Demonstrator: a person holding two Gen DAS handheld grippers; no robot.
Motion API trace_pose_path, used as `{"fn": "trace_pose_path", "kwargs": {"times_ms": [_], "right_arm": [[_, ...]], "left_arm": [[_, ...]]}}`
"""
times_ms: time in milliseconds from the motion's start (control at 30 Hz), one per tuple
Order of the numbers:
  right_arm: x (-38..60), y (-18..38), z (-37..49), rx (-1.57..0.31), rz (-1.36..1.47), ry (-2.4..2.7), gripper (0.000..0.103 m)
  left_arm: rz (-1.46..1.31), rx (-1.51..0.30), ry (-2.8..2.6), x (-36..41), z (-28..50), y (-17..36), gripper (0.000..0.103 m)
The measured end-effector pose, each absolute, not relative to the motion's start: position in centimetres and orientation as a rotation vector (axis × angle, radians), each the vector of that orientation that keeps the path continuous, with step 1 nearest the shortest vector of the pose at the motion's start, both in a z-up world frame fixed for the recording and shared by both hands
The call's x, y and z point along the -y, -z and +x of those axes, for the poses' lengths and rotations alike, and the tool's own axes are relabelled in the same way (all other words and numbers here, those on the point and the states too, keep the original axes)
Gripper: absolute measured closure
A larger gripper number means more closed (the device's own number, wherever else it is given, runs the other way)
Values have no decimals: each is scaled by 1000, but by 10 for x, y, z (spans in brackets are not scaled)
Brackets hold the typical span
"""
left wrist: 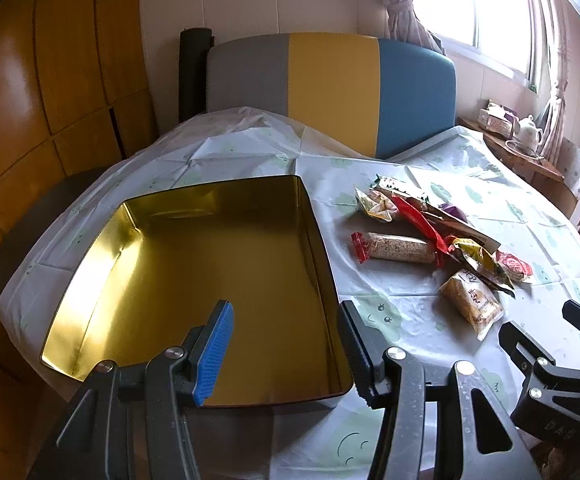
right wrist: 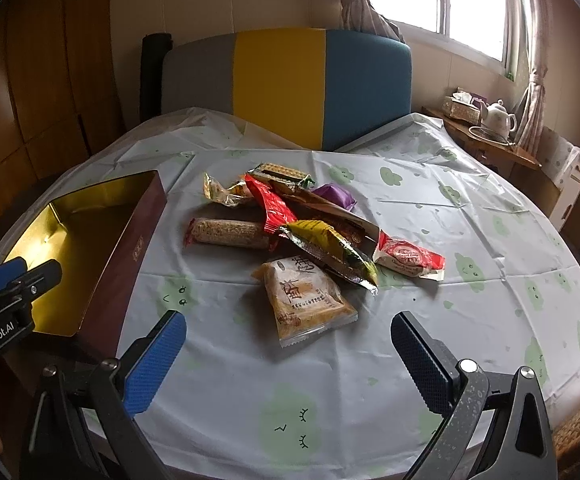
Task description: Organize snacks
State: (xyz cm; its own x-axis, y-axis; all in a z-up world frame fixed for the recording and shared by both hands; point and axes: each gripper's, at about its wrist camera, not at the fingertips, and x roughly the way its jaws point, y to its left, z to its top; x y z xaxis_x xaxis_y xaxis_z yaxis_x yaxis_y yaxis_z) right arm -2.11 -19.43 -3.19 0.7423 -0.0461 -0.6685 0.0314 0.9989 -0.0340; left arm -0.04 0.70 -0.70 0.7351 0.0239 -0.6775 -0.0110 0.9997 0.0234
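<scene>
An open tin box (left wrist: 194, 248) with a gold inside and dark red outer wall (right wrist: 126, 252) stands on the left of the table. A pile of wrapped snacks (right wrist: 290, 216) lies to its right: an oat bar (right wrist: 230, 233), a red packet (right wrist: 272, 204), a yellow-green packet (right wrist: 330, 248), an orange pastry pack (right wrist: 306, 300) nearest me, a red-white pack (right wrist: 408, 258). The pile also shows in the left wrist view (left wrist: 430, 236). My left gripper (left wrist: 286, 344) is open and empty over the box's near right corner. My right gripper (right wrist: 290, 354) is open and empty, just short of the pastry pack.
The table wears a pale cloth with green cloud prints (right wrist: 470, 208). A grey, yellow and blue chair back (right wrist: 286, 88) stands behind it. A side shelf with a white teapot (right wrist: 500, 118) is at the right by the window. Wooden cabinets (left wrist: 30, 80) line the left.
</scene>
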Motion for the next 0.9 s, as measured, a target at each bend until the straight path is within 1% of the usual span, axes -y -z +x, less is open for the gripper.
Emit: {"fn": "trace_pose_path", "kwargs": {"times_ms": [900], "right_arm": [[199,29,-24,-718,-19,50,0]], "left_arm": [[35,-752,-2,-4,-3,3,48]]}}
